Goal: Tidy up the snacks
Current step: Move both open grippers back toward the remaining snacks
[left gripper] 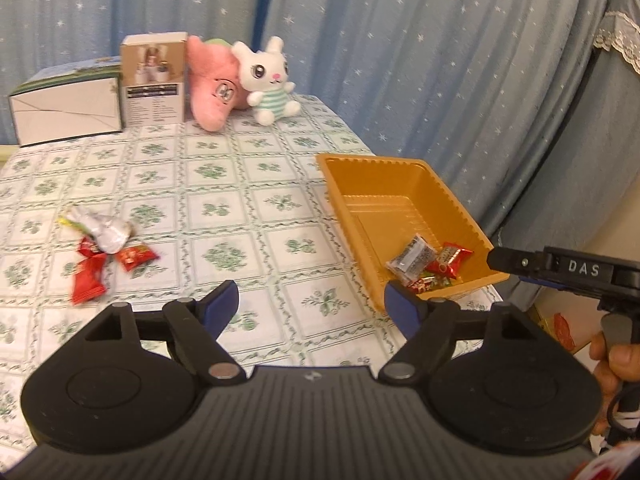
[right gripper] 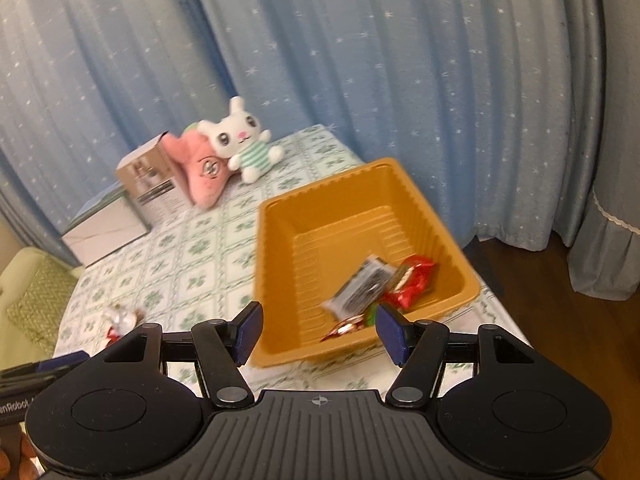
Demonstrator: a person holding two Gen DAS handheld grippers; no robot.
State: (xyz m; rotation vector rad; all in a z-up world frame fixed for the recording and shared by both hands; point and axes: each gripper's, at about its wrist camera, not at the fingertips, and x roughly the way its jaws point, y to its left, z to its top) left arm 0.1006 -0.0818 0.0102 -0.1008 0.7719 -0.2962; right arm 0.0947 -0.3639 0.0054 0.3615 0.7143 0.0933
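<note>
An orange plastic tray (left gripper: 384, 184) (right gripper: 288, 232) sits at the table's right edge. It holds a grey snack packet (left gripper: 412, 258) (right gripper: 360, 286), a red candy (left gripper: 450, 258) (right gripper: 412, 280) and other small wrapped candies at its near end. Loose snacks lie on the table's left: a silver packet (left gripper: 106, 230) (right gripper: 120, 318) and red candies (left gripper: 90, 276). My left gripper (left gripper: 312, 304) is open and empty above the tablecloth, between the pile and the tray. My right gripper (right gripper: 318, 334) is open and empty over the tray's near rim; its body also shows in the left wrist view (left gripper: 560, 270).
At the table's back stand a white box (left gripper: 66, 100), a brown carton (left gripper: 154, 80) (right gripper: 150, 184), a pink plush (left gripper: 212, 84) and a white bunny plush (left gripper: 266, 80) (right gripper: 242, 138). A blue starred curtain (left gripper: 400, 40) hangs behind. The floor drops off right of the tray.
</note>
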